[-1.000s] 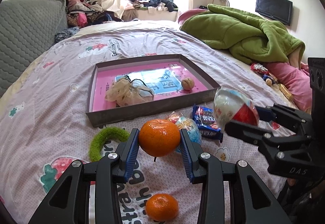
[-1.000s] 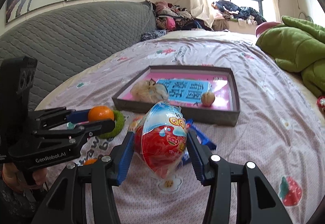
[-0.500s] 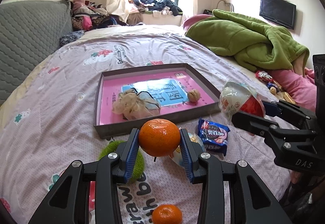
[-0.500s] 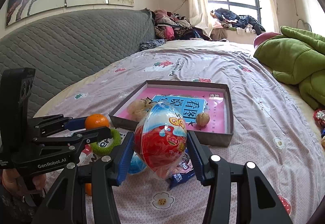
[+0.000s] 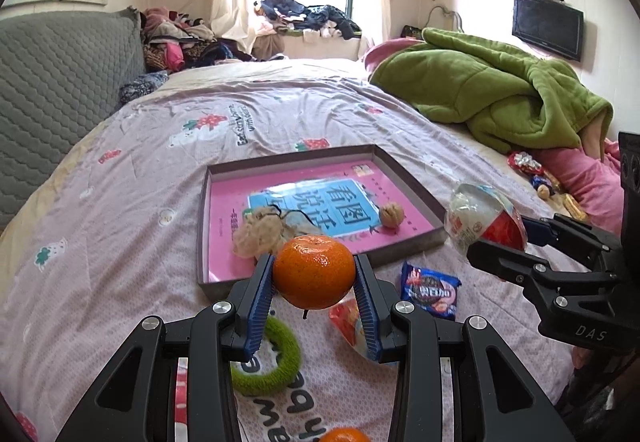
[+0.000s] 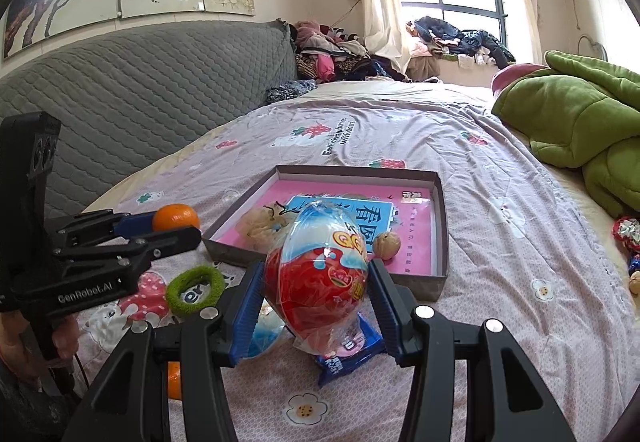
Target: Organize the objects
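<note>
My left gripper (image 5: 314, 274) is shut on an orange mandarin (image 5: 314, 270) and holds it above the bed, just before the near wall of the shallow grey tray (image 5: 416, 185) with a pink book inside. The tray holds a beige mesh bag (image 5: 262, 232) and a walnut (image 5: 391, 214). My right gripper (image 6: 316, 282) is shut on a red, white and blue egg-shaped toy packet (image 6: 318, 274), held above the bed in front of the tray (image 6: 440, 226). The mandarin also shows in the right wrist view (image 6: 175, 217), the egg packet in the left wrist view (image 5: 484, 219).
On the bedspread lie a green fuzzy ring (image 5: 266, 364), a blue snack packet (image 5: 430, 290), a small red packet (image 5: 346, 320) and a second mandarin (image 5: 344, 435). A green blanket (image 5: 500, 93) is heaped at the right. A grey quilted headboard (image 6: 140, 81) is at the left.
Both grippers have risen and moved toward the tray with their objects still held. The tray now sits closer and lower in both views.
</note>
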`<state>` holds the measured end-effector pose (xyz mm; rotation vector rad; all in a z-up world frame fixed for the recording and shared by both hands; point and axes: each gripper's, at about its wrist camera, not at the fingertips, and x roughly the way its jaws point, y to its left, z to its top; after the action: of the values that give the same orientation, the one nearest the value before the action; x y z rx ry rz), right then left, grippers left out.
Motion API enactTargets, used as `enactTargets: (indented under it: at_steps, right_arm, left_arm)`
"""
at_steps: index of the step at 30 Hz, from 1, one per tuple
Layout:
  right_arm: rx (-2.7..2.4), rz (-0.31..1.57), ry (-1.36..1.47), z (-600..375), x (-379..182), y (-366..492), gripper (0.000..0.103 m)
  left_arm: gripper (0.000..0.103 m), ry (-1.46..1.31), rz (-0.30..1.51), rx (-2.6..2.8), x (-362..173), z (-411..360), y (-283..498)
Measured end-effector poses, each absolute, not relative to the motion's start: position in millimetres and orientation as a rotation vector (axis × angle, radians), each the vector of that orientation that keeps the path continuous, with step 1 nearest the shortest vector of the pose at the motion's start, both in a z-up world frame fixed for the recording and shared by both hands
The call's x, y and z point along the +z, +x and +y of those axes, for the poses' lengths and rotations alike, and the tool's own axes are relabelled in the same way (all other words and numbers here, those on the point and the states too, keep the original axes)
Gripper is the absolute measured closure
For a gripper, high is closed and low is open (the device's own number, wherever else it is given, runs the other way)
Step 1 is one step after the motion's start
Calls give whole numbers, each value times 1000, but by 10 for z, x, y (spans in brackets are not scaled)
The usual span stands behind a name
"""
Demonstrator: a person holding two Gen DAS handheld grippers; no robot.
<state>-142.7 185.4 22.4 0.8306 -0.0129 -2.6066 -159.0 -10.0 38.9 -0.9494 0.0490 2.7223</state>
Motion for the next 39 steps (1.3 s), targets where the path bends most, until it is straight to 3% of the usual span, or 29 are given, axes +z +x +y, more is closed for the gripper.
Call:
enactTargets:
  at_steps: [39]
  right_arm:
    - [-2678, 71, 695, 1769, 618, -2080, 51]
  left_arm:
    - [63, -889, 61, 2831, 632, -475, -2278]
